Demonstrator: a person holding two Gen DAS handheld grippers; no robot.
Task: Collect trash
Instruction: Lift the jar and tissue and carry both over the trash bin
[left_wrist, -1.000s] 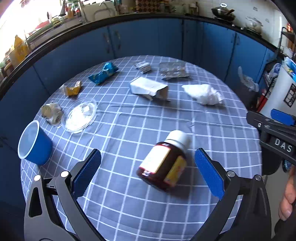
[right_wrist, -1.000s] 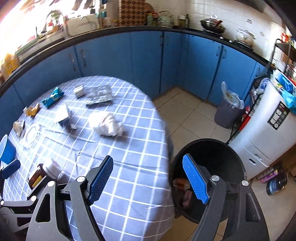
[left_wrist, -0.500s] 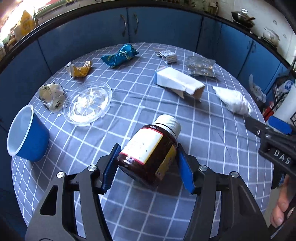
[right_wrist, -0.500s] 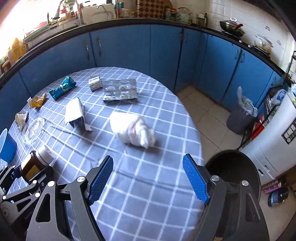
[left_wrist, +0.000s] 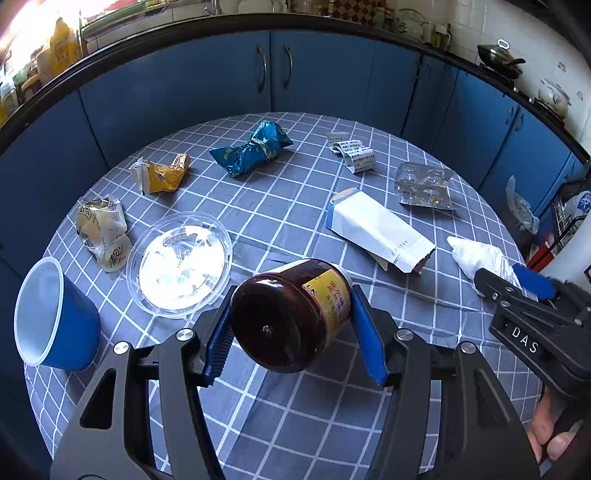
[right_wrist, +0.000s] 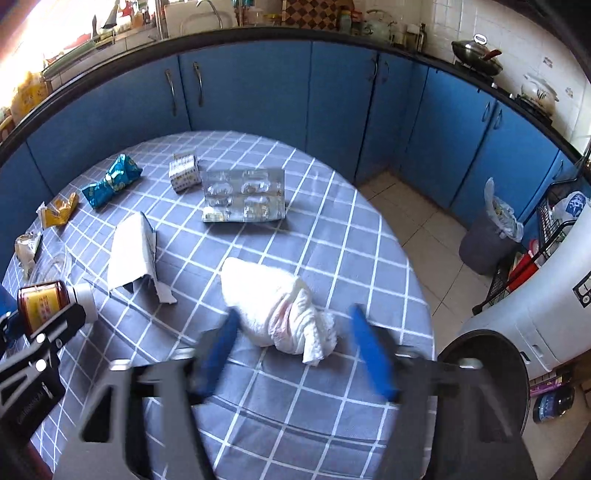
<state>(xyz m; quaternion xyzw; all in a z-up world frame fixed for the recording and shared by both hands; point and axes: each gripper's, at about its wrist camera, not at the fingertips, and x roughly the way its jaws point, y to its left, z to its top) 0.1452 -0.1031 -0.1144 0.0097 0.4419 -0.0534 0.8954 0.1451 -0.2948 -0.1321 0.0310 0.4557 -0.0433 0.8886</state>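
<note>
The left gripper (left_wrist: 295, 334) clamps a brown jar (left_wrist: 291, 314), lifted off the checked tablecloth (left_wrist: 280, 206) with its base toward the camera. At the right edge the right gripper (left_wrist: 517, 288) reaches the white crumpled tissue (left_wrist: 476, 256), apparently touching it.

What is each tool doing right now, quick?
Left tool: closed on the brown bottle, lifted off the table.
Right tool: has just been closing around the white wad; pads not yet pressing it.
</note>
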